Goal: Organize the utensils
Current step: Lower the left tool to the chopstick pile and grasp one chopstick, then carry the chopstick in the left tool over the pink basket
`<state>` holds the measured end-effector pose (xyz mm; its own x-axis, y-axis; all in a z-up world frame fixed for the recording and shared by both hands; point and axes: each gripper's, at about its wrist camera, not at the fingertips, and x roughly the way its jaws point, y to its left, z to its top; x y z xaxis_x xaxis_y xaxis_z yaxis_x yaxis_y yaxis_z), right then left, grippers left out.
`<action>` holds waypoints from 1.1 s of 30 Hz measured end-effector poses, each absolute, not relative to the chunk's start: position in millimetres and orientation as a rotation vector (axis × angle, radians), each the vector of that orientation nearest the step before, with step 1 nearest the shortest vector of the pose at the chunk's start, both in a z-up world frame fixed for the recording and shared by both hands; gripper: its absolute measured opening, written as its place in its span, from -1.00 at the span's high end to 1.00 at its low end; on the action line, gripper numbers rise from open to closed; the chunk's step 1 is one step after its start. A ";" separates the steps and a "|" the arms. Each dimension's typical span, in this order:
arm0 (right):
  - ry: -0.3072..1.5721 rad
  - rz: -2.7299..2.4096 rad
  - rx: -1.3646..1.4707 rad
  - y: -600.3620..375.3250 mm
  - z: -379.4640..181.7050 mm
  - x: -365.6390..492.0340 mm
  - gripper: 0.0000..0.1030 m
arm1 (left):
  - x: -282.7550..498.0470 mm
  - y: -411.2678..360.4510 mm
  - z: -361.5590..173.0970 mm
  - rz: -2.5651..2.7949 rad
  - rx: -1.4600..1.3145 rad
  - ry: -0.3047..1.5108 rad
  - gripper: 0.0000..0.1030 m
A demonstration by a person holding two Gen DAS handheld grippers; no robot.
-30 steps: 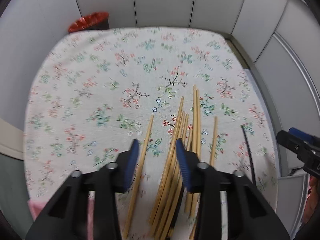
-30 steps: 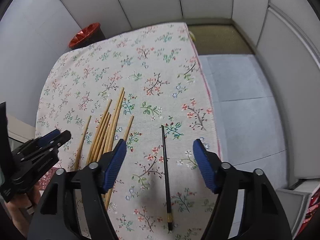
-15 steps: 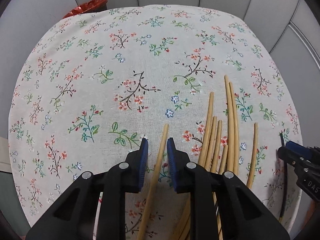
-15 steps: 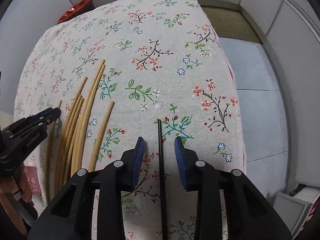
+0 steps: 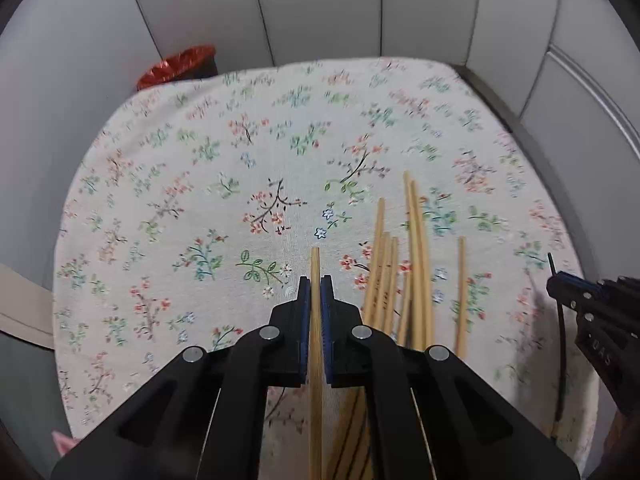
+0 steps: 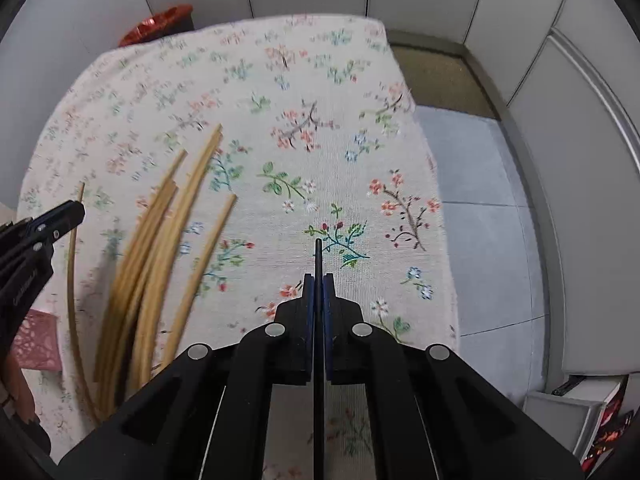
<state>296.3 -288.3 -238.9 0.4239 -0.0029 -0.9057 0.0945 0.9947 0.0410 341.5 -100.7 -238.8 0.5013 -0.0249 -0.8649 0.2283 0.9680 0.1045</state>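
My left gripper [image 5: 315, 280] is shut on a single bamboo chopstick [image 5: 315, 264], whose tip sticks out past the blue pads. To its right a bundle of several bamboo chopsticks [image 5: 416, 248] lies on the floral tablecloth [image 5: 192, 184]. My right gripper [image 6: 318, 278] is shut on a thin black chopstick [image 6: 318, 256], held above the cloth near the table's right side. In the right wrist view the bamboo bundle [image 6: 160, 248] lies to the left, with the left gripper [image 6: 78, 212] beyond it holding its bamboo chopstick [image 6: 70, 296]. The right gripper [image 5: 554, 283] shows at the right edge of the left wrist view.
A red-rimmed bin [image 5: 180, 65] stands behind the table's far left corner. White panelled walls [image 5: 320, 8] enclose the back. The table's right edge [image 6: 430, 168] drops to a grey floor [image 6: 488, 232]. A pink cloth [image 6: 36, 344] shows at the near left.
Both grippers went from wide open to shut. The left one closed on the bamboo chopstick, the right on the black one. Both views have pulled back from the cloth since half a second ago.
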 end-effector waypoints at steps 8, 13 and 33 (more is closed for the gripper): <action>0.944 -0.020 0.085 -261.0 -160.3 228.8 0.94 | 277.7 -81.5 -164.4 -0.182 0.171 0.901 0.90; 0.843 -0.006 0.084 -243.4 -125.4 186.1 0.94 | 230.2 -60.7 -126.5 -0.178 0.147 0.800 0.90; 0.628 0.106 0.088 -203.2 -65.7 114.6 0.94 | 114.3 27.1 -22.6 -0.132 0.002 0.399 0.90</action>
